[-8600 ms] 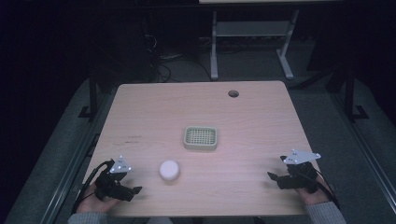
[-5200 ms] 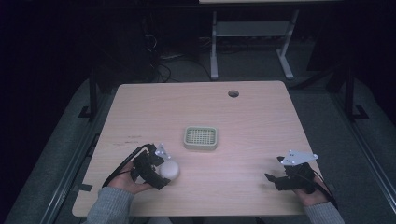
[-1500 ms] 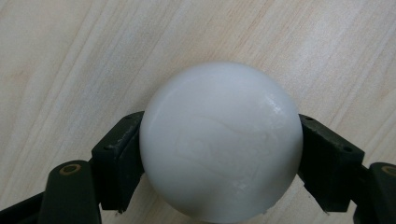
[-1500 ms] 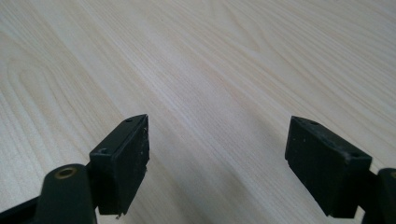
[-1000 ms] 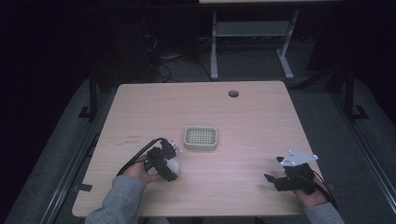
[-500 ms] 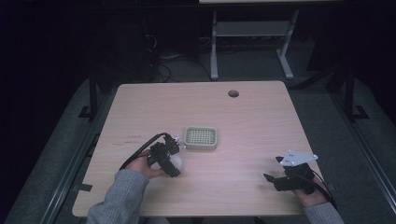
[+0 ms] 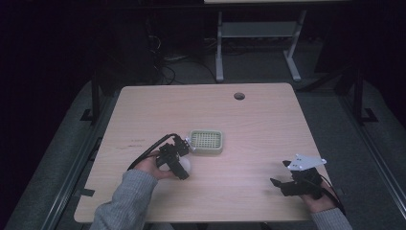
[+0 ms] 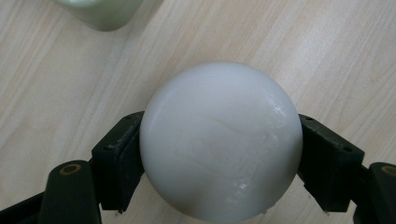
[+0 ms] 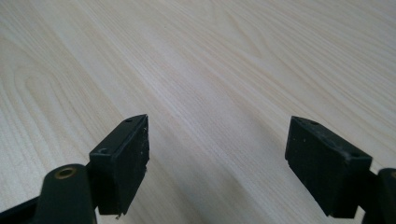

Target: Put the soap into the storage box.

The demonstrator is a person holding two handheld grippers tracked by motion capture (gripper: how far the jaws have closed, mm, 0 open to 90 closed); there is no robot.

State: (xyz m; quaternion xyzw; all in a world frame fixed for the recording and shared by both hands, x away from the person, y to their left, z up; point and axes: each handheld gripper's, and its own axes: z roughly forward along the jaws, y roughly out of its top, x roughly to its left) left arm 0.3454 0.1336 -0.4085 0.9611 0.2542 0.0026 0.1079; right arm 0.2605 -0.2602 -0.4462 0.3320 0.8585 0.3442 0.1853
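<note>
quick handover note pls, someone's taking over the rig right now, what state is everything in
Left gripper: shut on the white ball, a jaw on each side, near the front-left of the table.
Right gripper: open, holding nothing, at the front-right over bare wood.
Green tray: mid-table, just beyond the ball, nothing in it.
Done: ball is gripped and beside the tray.
Left: likely carry the ball over the tray's rim and release it there; the right gripper looks unneeded.
</note>
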